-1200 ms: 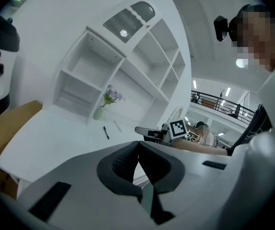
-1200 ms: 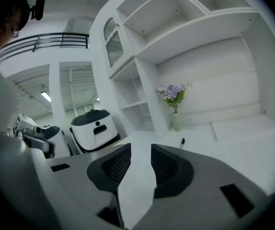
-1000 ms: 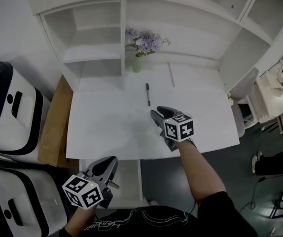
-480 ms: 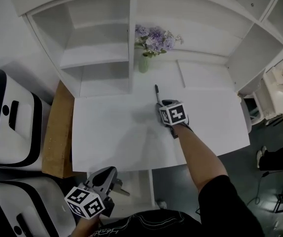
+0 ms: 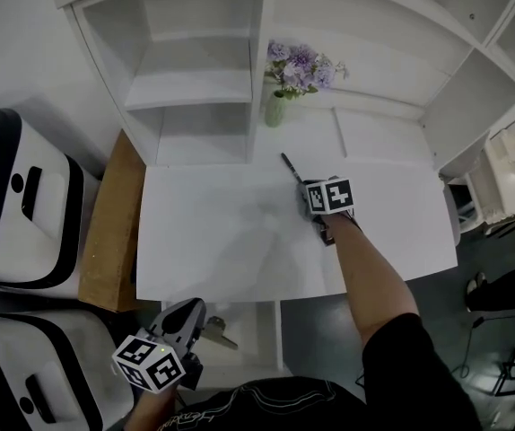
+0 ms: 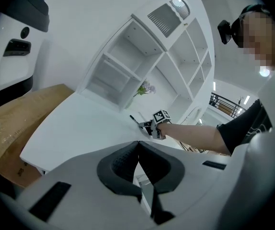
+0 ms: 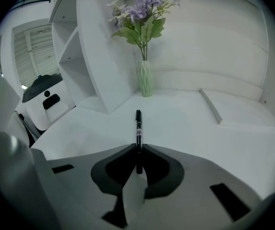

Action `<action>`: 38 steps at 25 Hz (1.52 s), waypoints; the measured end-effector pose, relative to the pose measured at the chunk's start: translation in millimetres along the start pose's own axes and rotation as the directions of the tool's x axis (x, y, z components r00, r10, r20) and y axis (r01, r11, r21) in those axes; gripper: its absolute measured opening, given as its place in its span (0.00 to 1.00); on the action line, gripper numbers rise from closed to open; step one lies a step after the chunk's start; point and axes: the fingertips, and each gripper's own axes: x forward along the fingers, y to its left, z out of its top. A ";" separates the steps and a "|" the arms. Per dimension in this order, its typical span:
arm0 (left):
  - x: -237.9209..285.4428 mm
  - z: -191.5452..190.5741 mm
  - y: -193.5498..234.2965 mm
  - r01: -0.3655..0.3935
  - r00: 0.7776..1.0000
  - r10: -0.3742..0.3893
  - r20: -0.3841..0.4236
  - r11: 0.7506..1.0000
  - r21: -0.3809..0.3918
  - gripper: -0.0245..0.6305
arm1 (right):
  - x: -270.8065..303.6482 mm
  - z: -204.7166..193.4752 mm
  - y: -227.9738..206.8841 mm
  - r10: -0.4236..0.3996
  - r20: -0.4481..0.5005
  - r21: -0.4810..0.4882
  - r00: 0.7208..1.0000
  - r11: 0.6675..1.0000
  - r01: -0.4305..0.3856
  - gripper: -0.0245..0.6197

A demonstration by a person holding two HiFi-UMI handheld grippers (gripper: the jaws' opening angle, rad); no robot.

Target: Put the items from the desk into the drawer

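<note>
The right gripper (image 7: 138,150) has just been closing and clamps the near end of a black pen (image 7: 138,127) at twelve o'clock on the white desk (image 5: 213,241). It should probably be lifted level before swinging to the drawer (image 5: 244,329) at seven o'clock. The left gripper (image 6: 138,145) hovers there, jaws together and empty.

The person wears a black short-sleeved top (image 5: 392,353) with a thin pale line print (image 5: 231,409) across the chest, and a dark camera rig (image 6: 227,28) on the head. The left gripper (image 5: 191,311) and the right gripper (image 5: 302,181) are alike: a pale grey shell with dark, ribbed pads (image 6: 120,159) inside the jaws. Behind the jaws, each carries a white cube (image 5: 150,365) printed with black square markers.
</note>
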 end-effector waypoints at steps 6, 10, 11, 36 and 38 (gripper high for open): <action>-15.7 -9.2 -21.3 -0.011 1.000 0.010 0.011 1.000 0.015 0.07 | -45.5 -0.3 0.1 0.063 0.052 0.044 0.997 0.997 -0.066 0.14; -27.8 -14.1 -44.9 -0.025 0.999 0.024 0.029 0.999 0.029 0.07 | -92.7 -5.4 9.8 0.127 0.125 0.109 0.984 0.984 -0.141 0.14; -30.7 -15.4 -51.9 -0.024 0.999 0.023 0.038 0.999 0.031 0.07 | -106.9 -7.8 14.2 0.148 0.146 0.126 0.978 0.978 -0.167 0.14; -122.5 -123.4 -181.2 -0.050 0.995 0.042 0.087 0.995 0.089 0.07 | -355.4 -219.9 208.2 0.410 0.236 -0.217 0.881 0.906 -0.364 0.14; -126.5 -128.7 -176.9 -0.055 0.995 0.048 0.087 0.995 0.079 0.07 | -350.8 -232.4 226.3 0.436 0.199 -0.253 0.878 0.888 -0.384 0.14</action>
